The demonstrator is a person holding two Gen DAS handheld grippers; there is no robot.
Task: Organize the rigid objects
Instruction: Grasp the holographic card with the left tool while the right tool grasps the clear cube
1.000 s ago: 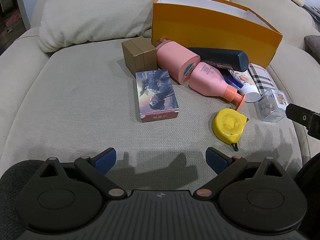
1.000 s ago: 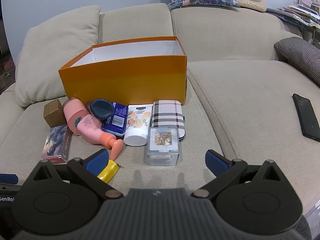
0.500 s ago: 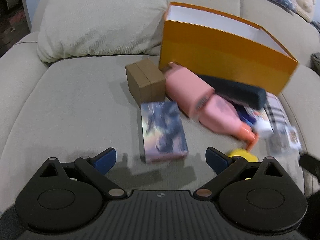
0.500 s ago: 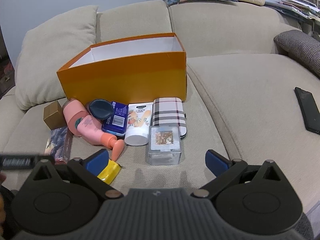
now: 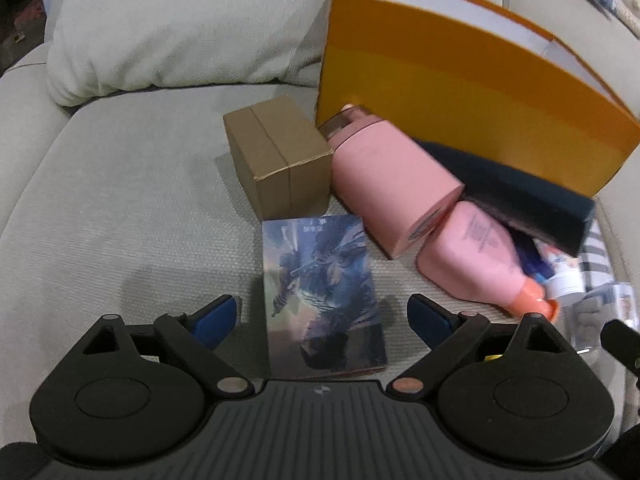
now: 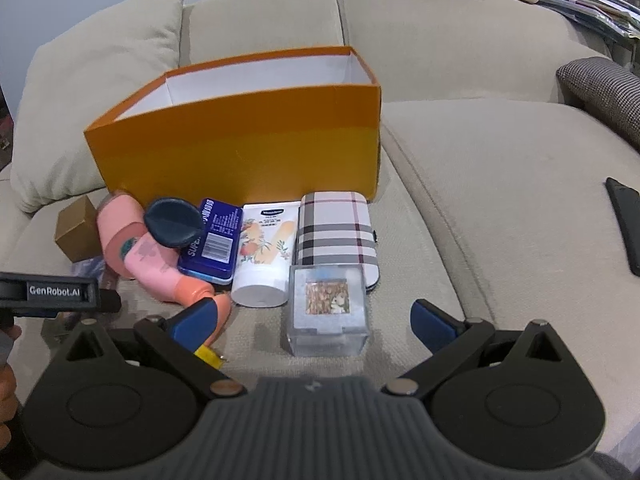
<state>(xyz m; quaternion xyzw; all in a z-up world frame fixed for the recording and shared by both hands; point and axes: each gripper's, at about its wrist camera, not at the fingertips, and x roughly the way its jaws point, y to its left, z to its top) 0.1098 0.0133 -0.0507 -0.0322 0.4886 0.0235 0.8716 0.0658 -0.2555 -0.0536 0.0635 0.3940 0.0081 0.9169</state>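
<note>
A beige fabric sofa (image 6: 500, 184) carries everything, with a pale cushion (image 5: 188, 24) leaning at its back corner. An open orange cardboard box with a white inside (image 6: 240, 148) stands upright on the seat, and the loose items lie crowded along its front wall. From left to right in the right wrist view these are a small brown cardboard box (image 5: 280, 156), a pink cylindrical bottle (image 5: 388, 184) lying on its side, a second pink bottle with an orange cap (image 5: 480, 256) touching it, a dark navy oval case (image 6: 173, 222), a blue tin (image 6: 214, 242), a white tube with a fruit print (image 6: 264, 256), and a plaid checked case (image 6: 336, 232). A clear plastic cube (image 6: 328, 310) sits just in front of the plaid case. A flat box with a printed picture (image 5: 322, 288) lies between the spread fingers of the left gripper (image 5: 322, 316), untouched. The right gripper (image 6: 314, 320) is also spread wide, holding nothing, with the cube between its fingertips. A black phone (image 6: 626, 224) lies well apart on the right seat.
</note>
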